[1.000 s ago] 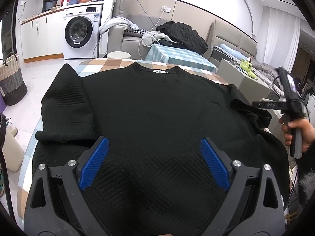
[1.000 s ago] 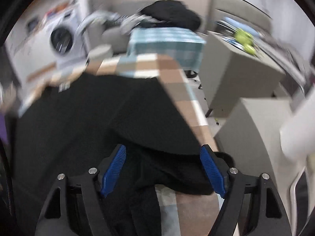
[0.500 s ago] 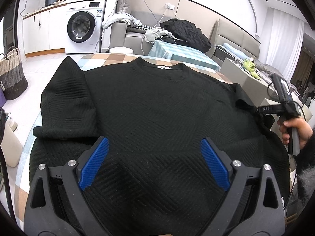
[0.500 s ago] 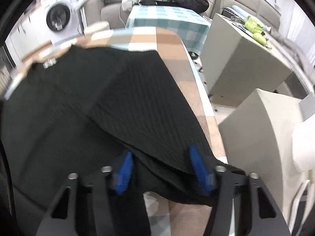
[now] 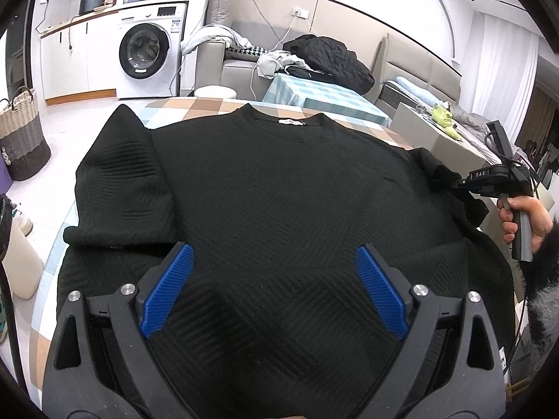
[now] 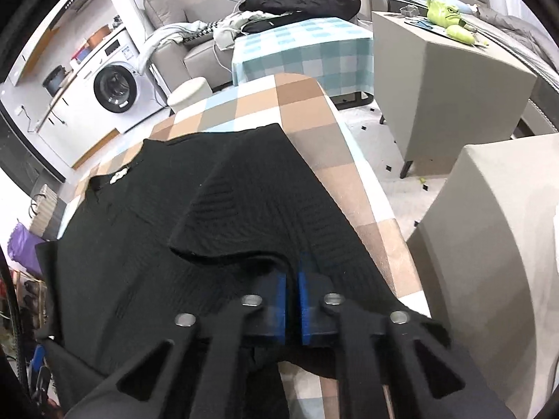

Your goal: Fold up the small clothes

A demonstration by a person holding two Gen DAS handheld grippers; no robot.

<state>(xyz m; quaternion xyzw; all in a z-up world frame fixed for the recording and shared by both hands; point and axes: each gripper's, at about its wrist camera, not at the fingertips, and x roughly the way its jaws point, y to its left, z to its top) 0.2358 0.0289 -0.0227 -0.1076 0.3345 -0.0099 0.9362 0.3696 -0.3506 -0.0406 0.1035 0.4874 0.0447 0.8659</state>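
Two grippers noted: my left gripper (image 5: 274, 288) hovers with fingers spread wide over the near hem of the black sweater (image 5: 279, 188) lying flat on the checkered desk (image 6: 307, 111), my right gripper (image 6: 292, 281) clenched on its right sleeve (image 6: 265, 216).

The left black plastic gripper (image 5: 274, 291) has blue ridged finger pads (image 5: 167, 290), triangular cut-outs in its arms and silver screw heads. The right black gripper (image 6: 292, 305) is built alike; from the left camera it carries white "DAS" lettering, a grey handle and a black cable. The bare-skinned hand (image 5: 527, 213) wears a fluffy dark cuff
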